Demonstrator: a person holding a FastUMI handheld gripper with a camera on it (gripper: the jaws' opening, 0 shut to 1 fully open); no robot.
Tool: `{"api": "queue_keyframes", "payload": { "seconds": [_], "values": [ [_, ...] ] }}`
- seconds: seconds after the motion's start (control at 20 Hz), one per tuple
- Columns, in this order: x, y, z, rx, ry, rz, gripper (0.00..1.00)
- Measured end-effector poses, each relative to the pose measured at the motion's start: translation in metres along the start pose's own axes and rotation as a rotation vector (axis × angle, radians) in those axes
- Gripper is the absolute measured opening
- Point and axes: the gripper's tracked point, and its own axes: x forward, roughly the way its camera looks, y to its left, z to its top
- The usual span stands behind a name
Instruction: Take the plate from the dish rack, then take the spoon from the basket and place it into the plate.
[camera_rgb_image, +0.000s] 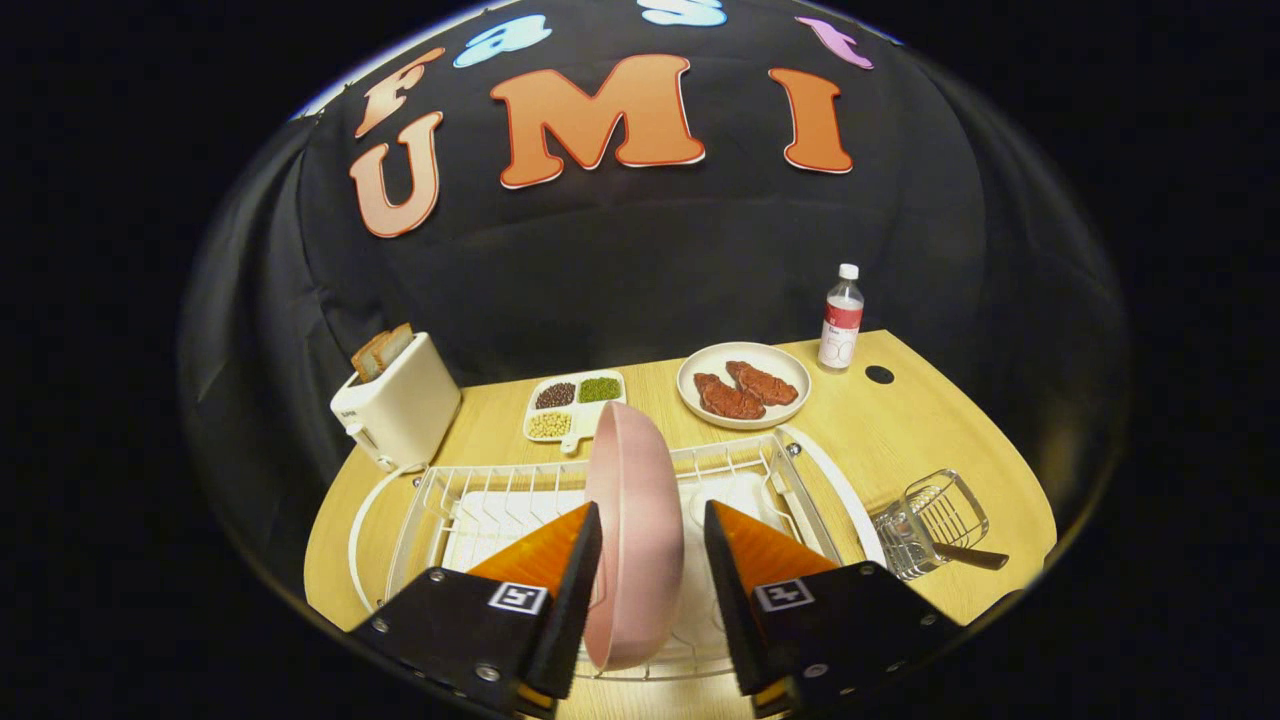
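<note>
Pink plate standing on edge in the white dish rack, directly between the fingers of the gripper, its disc lined up along their reach. Fingers partway spread; the left one looks to touch the plate, a clear gap at the right, so not yet clamped. Spoon lying in the wire basket, off beyond the right finger, handle pointing away from the rack. One pink plate, one rack, one basket, one spoon.

wooden table, dish rack, toaster, bottle
</note>
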Motion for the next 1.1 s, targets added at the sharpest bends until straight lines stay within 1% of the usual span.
{"api": "queue_keyframes", "payload": {
  "seconds": [0.05,0.15,0.3,0.35,0.45,0.6,0.7,0.85,0.95,1.05,1.1],
  "values": [
    [0.002,-0.001,0.000,0.007,0.005,-0.012,0.44],
    [0.006,-0.003,0.002,0.030,0.006,-0.036,0.31],
    [0.005,-0.015,0.005,0.023,0.013,-0.087,0.26],
    [0.006,-0.016,0.011,0.020,-0.003,-0.099,0.24],
    [0.005,-0.021,0.021,-0.020,-0.027,-0.134,0.21],
    [0.003,-0.021,0.032,-0.057,-0.042,-0.168,0.20],
    [0.003,-0.019,0.032,-0.086,-0.045,-0.185,0.19],
    [-0.001,-0.015,0.040,-0.129,-0.065,-0.201,0.18],
    [-0.008,-0.020,0.054,-0.173,-0.116,-0.243,0.18],
    [-0.014,-0.018,0.078,-0.169,-0.177,-0.235,0.17],
    [-0.017,-0.017,0.081,-0.147,-0.176,-0.220,0.16]
  ]
}}
